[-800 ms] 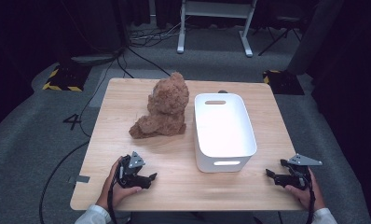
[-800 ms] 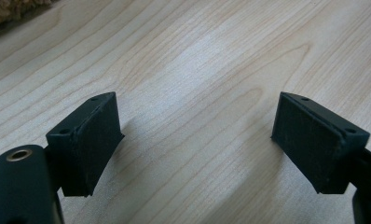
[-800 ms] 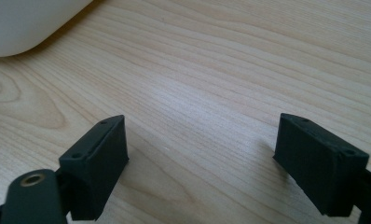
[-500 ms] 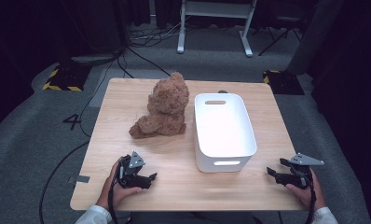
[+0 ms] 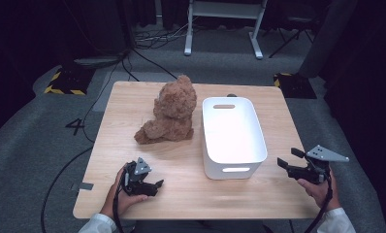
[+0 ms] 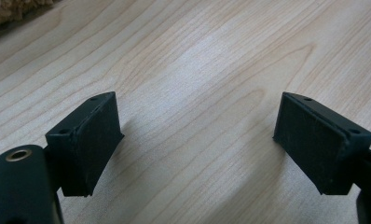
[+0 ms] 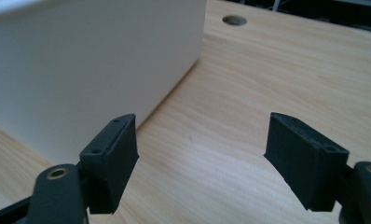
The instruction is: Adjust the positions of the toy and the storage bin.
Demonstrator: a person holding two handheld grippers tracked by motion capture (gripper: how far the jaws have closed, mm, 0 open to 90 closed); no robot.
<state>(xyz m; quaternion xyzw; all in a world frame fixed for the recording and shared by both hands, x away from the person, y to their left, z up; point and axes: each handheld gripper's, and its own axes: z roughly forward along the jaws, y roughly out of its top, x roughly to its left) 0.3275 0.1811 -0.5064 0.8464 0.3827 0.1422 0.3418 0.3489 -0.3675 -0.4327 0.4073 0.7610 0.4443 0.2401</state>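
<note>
Two grippers wait at the near edge of the wooden table [image 5: 133,104], nothing between their jaws. At the left, the left gripper [image 5: 154,185] rests low on the tabletop, jaws spread wide over bare wood. Beyond it, toward the table's middle, sits the brown teddy bear [image 5: 170,112], slumped just beside the white plastic bin [image 5: 232,136]. The bear looks light, soft and squashy, so a pinch on loose fur would likely slip; better to clamp an arm, a leg or the thick of the head. At the right, the right gripper [image 5: 288,162] hovers near the bin's near corner, jaws parted.
</note>
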